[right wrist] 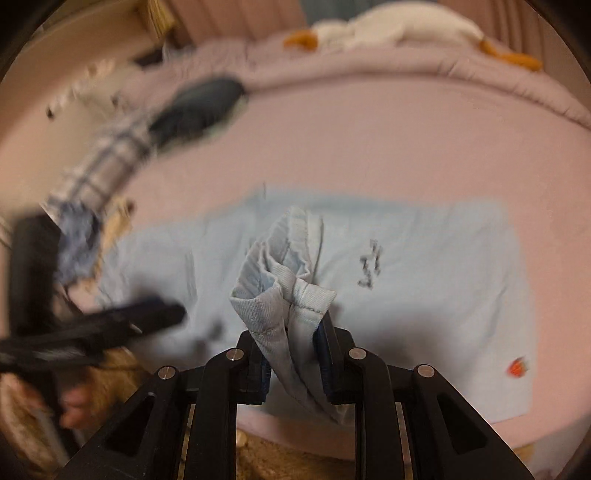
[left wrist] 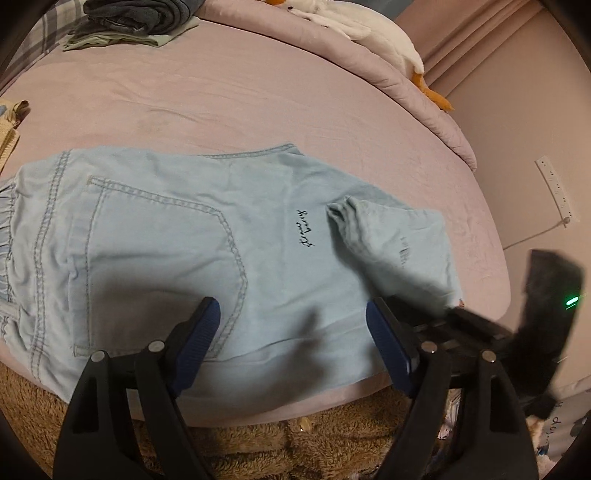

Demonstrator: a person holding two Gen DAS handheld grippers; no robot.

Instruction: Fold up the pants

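Observation:
Light blue denim pants (left wrist: 177, 243) lie flat on the pink bed, waistband at the left, back pocket up, with small black script on the leg. My left gripper (left wrist: 293, 325) is open and empty, hovering over the pants' near edge. My right gripper (right wrist: 293, 350) is shut on the bunched hem of the pant leg (right wrist: 291, 266) and holds it lifted above the flat pants (right wrist: 424, 266). In the left wrist view the lifted leg end (left wrist: 391, 243) is folded back over the pants, with the right gripper's body (left wrist: 480, 332) blurred at the right.
A pile of folded dark and green clothes (left wrist: 136, 22) sits at the far left of the bed. A white plush goose (left wrist: 354, 26) lies along the far edge. A brown fuzzy rug (left wrist: 258, 443) lies below the bed's near edge. A power strip (left wrist: 554, 188) hangs on the wall.

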